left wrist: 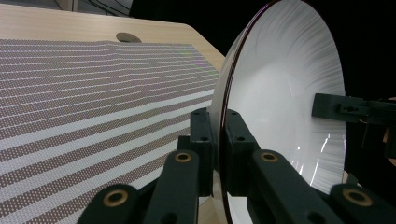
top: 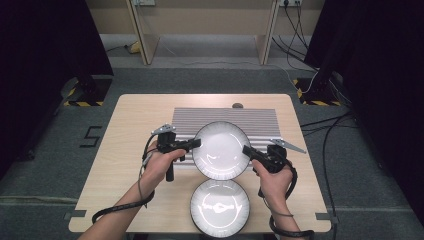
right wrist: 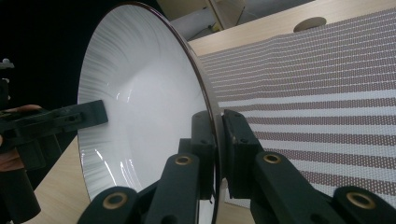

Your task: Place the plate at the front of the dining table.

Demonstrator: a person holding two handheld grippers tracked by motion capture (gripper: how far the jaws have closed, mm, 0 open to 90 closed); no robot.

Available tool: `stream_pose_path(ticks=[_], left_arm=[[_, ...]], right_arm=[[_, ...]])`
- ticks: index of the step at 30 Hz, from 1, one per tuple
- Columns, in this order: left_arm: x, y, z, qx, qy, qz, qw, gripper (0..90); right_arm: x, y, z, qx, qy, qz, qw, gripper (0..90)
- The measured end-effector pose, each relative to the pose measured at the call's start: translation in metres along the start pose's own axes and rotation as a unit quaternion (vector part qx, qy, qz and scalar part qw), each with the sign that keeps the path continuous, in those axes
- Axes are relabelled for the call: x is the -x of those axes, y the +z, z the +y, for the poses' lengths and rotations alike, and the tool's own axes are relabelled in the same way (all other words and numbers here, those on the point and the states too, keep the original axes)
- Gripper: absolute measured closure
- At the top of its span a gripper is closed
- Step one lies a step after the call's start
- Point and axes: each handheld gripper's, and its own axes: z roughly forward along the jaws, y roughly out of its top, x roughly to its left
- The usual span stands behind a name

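Fingers [left wrist: 208, 140] clamped on plate [left wrist: 285, 93] (both sides)

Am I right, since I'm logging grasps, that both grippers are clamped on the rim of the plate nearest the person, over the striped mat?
Not quite. The left gripper and right gripper are clamped on the rim of the farther plate, held over the striped mat. The nearer plate lies untouched on the bare table. The high view shows this.

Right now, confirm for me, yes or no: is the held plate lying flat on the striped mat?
No: both tongs, left tongs and right tongs, clamp the plate's rim, holding it above the striped mat.
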Motion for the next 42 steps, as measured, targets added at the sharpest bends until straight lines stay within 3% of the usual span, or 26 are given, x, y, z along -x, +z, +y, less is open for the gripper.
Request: stream_pose_path(ticks=[42], left_arm=[[-0.011,0.013,0.018,0.012,-0.01,0.01,0.9998,83.9]], right_arm=[[0.008,0.017,0.02,0.009,0.008,-0.001,0.9999,84.0]])
